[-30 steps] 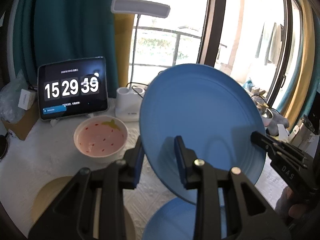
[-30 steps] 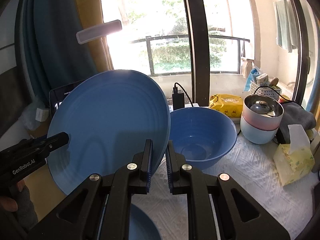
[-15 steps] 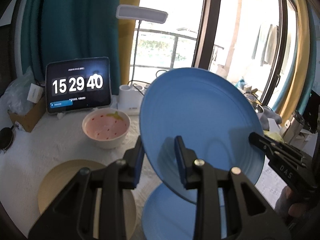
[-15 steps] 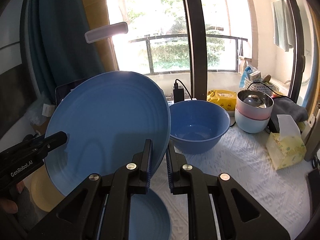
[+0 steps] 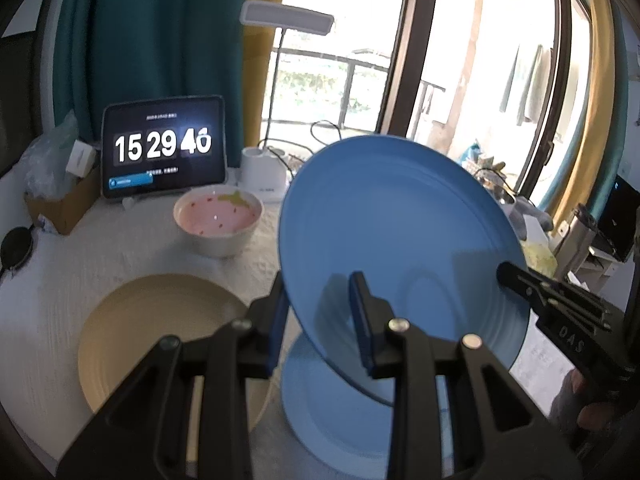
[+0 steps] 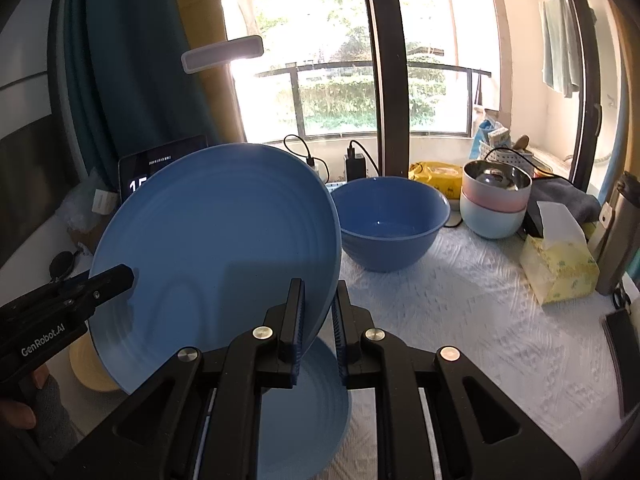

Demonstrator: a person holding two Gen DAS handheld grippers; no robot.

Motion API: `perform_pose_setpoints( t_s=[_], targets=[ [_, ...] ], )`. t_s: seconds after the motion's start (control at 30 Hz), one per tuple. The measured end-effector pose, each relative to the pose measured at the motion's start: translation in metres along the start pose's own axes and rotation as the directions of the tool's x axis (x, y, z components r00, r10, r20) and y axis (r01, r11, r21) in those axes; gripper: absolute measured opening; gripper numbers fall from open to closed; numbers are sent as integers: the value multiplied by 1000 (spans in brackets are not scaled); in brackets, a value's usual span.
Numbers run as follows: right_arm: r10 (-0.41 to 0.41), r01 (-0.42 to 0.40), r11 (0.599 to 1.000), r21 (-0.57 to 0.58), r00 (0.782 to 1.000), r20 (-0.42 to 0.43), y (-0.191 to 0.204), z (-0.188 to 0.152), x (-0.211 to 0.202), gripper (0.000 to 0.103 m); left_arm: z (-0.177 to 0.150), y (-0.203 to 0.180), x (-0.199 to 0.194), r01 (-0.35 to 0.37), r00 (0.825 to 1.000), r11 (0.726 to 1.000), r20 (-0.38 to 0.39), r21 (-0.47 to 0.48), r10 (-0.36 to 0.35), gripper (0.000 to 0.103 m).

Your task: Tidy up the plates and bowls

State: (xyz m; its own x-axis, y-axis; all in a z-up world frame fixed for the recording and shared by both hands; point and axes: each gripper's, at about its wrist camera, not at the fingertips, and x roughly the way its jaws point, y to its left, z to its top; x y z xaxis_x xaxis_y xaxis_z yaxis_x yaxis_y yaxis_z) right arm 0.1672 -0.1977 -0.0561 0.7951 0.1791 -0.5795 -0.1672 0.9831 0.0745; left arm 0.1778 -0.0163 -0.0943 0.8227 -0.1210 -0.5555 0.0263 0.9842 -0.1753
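A large blue plate (image 5: 392, 232) hangs tilted above the table, held at two sides of its rim. My left gripper (image 5: 318, 316) is shut on its lower left edge, one finger behind the plate and one on its face. On the opposite edge my right gripper (image 6: 318, 316) is shut on the blue plate (image 6: 216, 240). Under it a second blue plate (image 5: 340, 412) lies flat on the white cloth, beside a yellow plate (image 5: 152, 332). A pink strawberry bowl (image 5: 218, 220) stands further back. A deep blue bowl (image 6: 390, 220) and stacked pastel bowls (image 6: 496, 204) stand to the right.
A tablet clock (image 5: 164, 152), a desk lamp (image 5: 286, 20) and a cardboard box (image 5: 60, 204) line the back left. A tissue box (image 6: 560, 272), a steel flask (image 6: 616, 236) and a dark phone (image 6: 624, 360) stand along the right side. A window runs behind the table.
Both grippers have drawn back from the window together, carrying the blue plate. The yellow plate and the flat blue plate show far more now. Neither grip has altered.
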Motion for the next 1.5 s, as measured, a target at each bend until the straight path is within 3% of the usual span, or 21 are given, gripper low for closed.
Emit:
perform_pose_setpoints(
  t_s=[0.87,1.13,1.5],
  targets=[
    [-15,26,997,74,989,-146,-1,-64,12,15,-57,2,17,-20,986,999,-165,39,26,31],
    [-25,39,997,66,980,-197,-5,-75,24,17,-70,0,23,-25,975,999,-218,45,34,31],
    [-4,20,997,78,979,-205,-12,-80,25,17,-76,-6,30,-40,966,994,-250,106,66,32]
  ],
)
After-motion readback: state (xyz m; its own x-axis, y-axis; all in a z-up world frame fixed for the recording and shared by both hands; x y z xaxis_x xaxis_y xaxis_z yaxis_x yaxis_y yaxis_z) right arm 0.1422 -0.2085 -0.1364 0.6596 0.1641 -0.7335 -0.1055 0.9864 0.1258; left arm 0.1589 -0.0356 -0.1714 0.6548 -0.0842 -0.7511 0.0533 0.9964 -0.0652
